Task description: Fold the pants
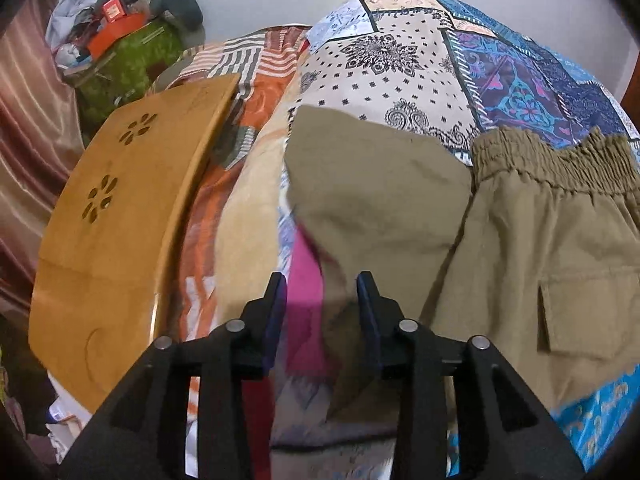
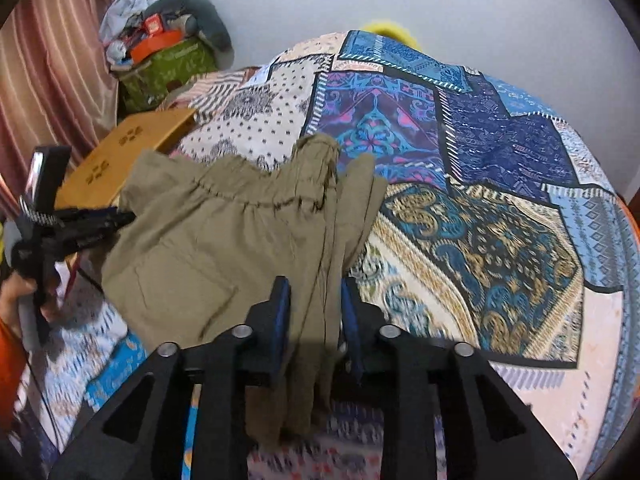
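Evenly, softly lit, with no hard shadows or glare. Strongly bowed by the fisheye, with black corners. Smeared by motion toward the lower edges.

The pants (image 2: 224,240) are spread on the bed (image 2: 500,184), and a tray (image 1: 116,216) is seen at their left.

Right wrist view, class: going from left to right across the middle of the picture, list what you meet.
Pinkish-brown pleated curtain → black left hand-held gripper → khaki elastic-waist cargo pants → blue and cream patchwork-print bedspread.
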A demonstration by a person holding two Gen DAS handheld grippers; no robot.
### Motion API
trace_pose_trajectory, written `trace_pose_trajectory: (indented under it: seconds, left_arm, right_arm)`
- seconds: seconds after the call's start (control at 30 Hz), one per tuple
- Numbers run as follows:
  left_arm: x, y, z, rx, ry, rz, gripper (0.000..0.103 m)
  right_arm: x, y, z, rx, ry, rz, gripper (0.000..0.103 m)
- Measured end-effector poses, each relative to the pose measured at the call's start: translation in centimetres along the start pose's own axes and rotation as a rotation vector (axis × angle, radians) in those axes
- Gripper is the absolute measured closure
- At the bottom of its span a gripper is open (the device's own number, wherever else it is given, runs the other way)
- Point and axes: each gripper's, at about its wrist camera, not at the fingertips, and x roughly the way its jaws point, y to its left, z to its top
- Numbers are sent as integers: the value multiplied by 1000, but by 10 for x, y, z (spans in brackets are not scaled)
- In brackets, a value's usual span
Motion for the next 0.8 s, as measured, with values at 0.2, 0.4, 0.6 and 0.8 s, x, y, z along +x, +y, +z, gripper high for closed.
trace_pose_trajectory:
  seconds: [0.2, 0.4, 0.6, 0.8]
  left_arm:
    - [-49, -1, -15, 23, -12, 8, 65]
    - [-145, -10, -34, 38, -133, -33, 65]
    - [-252, -29, -57, 94, -309, -45, 55]
    - [-360, -50, -96, 90, -502, -98, 43]
  right_arm:
    - [-33, 0, -12, 0, 11, -19, 60]
    - [-92, 14, -11, -23, -80, 3, 60]
    - [-170, 39, -11, -69, -222, 19, 60]
    - [-244, 59, -28, -87, -367, 49, 60]
